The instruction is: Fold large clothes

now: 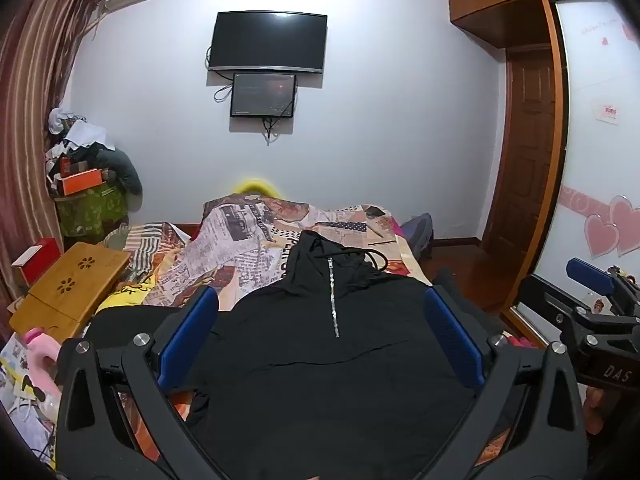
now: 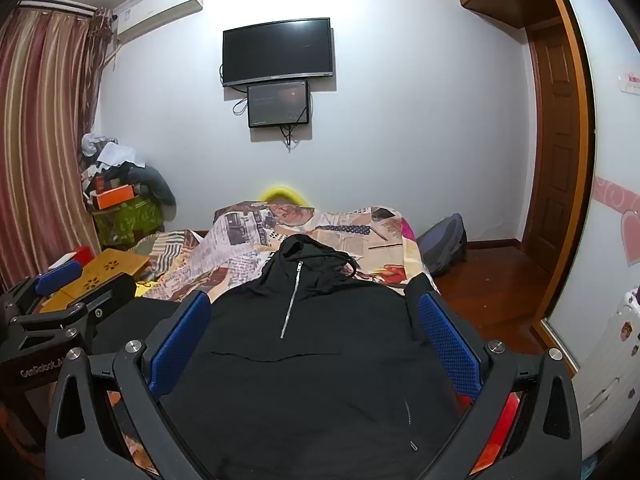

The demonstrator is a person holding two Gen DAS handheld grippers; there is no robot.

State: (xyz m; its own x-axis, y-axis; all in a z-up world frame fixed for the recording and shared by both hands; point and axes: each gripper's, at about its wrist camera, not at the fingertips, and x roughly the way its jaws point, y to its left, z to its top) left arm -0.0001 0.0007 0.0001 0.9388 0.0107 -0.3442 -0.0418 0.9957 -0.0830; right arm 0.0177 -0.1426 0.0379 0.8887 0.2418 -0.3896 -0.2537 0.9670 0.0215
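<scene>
On the bed's newspaper-print cover (image 1: 240, 240) a black hooded jacket (image 1: 320, 360) lies spread flat, hood pointing away, zipper (image 2: 291, 300) up. Left gripper (image 1: 320, 332) and right gripper (image 2: 314, 340) hover over its body, both spread wide, holding nothing. Beside its left edge sits a wooden lap tray (image 1: 68, 288); a backpack (image 2: 444, 240) rests on the floor to the right.

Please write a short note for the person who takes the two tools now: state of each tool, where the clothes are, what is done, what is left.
Left tool: open, holds nothing, above the hoodie.
Right tool: open, holds nothing, beside the left one.
The black hoodie lies spread out on the bed, zipper up, hood toward the far wall.
Done: the hoodie is laid out; no fold shows.
Left: all the folding, probably sleeves first, then the body.
</scene>
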